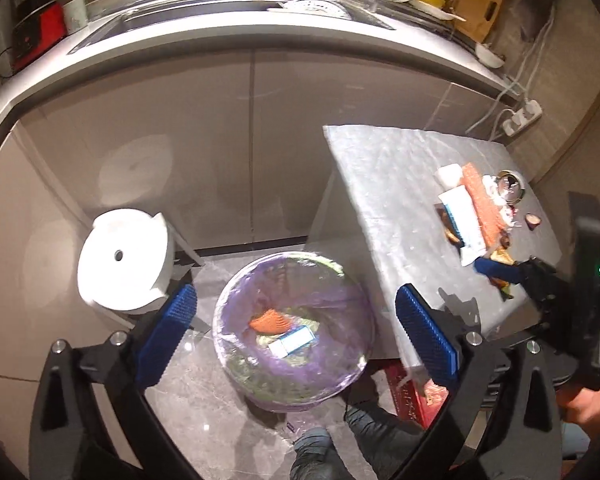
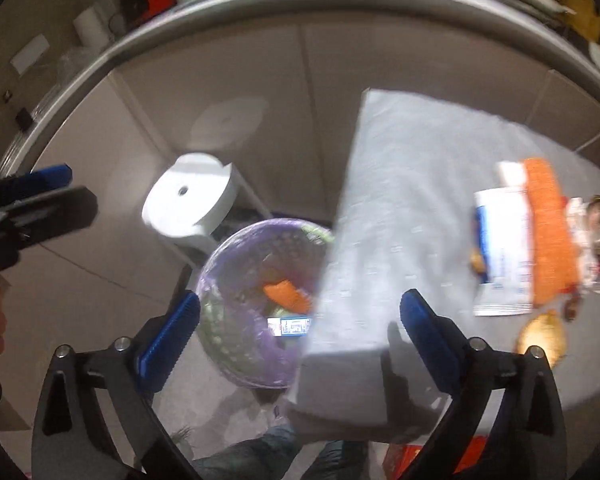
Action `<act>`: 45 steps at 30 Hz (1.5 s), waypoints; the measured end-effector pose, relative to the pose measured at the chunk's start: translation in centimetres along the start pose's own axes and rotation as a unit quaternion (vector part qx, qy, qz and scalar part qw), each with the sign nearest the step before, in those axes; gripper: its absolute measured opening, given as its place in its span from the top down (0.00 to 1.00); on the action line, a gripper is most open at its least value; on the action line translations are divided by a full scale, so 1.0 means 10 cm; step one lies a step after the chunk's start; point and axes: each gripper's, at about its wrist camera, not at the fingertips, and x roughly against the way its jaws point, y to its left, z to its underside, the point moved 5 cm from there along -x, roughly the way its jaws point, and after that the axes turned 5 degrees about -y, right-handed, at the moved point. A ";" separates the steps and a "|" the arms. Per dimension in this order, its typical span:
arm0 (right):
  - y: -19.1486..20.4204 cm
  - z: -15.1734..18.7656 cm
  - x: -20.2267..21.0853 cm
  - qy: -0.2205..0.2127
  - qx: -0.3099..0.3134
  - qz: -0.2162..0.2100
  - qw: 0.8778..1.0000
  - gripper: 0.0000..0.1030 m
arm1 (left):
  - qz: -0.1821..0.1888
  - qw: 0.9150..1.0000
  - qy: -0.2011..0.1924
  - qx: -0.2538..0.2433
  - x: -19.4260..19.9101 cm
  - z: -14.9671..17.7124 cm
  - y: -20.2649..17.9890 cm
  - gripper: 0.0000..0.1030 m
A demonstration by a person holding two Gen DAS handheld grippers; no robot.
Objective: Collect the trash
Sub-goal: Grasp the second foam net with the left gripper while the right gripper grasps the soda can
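Trash is partly done: we see an orange wrapper (image 1: 270, 320) and a small box (image 1: 294, 340) in the bin (image 1: 228, 308), more trash (image 1: 474, 210) waits on the table (image 1: 380, 184), and our left gripper (image 1: 296, 336) and right gripper (image 2: 300, 340) are spread wide, holding nothing.

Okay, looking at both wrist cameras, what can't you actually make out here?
- Small scraps beside the metal can: too small in the left wrist view, blurred in the right.
- Print on the white tube: motion blur, right wrist view.
- Bin contents under the orange wrapper: glare on the purple liner.
- Red box under the table: cut off by the tabletop and the left hand-held gripper.
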 end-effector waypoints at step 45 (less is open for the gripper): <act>-3.10 -0.42 0.23 0.072 0.202 0.033 0.976 0.02 | 0.150 0.987 0.058 -0.018 -1.16 -1.24 -2.52 0.88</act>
